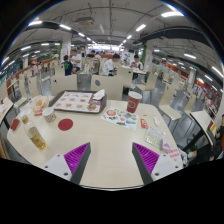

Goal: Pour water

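Gripper view: the gripper (112, 160) hovers over a pale round-edged table (100, 140), its magenta-padded fingers (75, 156) spread wide apart with nothing between them. Well beyond them, past the right finger, stands a tall red plastic cup (133, 101) (its contents cannot be made out). A flat red round coaster (65, 125) lies left of centre, near a printed paper placemat (75, 101).

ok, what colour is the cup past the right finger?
Red, a tall cup standing on the table beyond the open gripper; the gripper view shows it.
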`<state>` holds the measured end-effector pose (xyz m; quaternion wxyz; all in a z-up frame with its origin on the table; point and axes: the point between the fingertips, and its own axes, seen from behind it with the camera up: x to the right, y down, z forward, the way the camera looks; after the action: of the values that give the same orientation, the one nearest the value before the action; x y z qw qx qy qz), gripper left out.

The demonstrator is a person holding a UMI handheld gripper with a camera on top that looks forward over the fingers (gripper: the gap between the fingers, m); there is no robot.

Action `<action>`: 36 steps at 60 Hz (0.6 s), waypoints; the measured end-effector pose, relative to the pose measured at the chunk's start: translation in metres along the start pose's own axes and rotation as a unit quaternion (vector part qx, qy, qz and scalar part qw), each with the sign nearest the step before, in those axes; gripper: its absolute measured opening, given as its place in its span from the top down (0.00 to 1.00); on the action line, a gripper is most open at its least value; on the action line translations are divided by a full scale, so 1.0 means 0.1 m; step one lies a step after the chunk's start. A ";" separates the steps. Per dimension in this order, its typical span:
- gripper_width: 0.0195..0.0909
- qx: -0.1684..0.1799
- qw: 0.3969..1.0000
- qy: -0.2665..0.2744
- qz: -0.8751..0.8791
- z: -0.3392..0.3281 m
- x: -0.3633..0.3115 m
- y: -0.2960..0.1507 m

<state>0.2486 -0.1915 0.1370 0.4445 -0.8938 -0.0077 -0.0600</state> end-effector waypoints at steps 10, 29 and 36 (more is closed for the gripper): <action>0.08 -0.006 1.000 0.011 -0.006 -0.16 -0.16 0.12; 0.08 -0.008 1.000 -0.025 -0.004 -0.46 -1.37 0.52; 0.11 0.014 0.999 -0.049 0.001 -0.49 -2.10 0.51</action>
<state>0.0384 -0.2529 0.1013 0.4560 -0.8893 -0.0297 -0.0155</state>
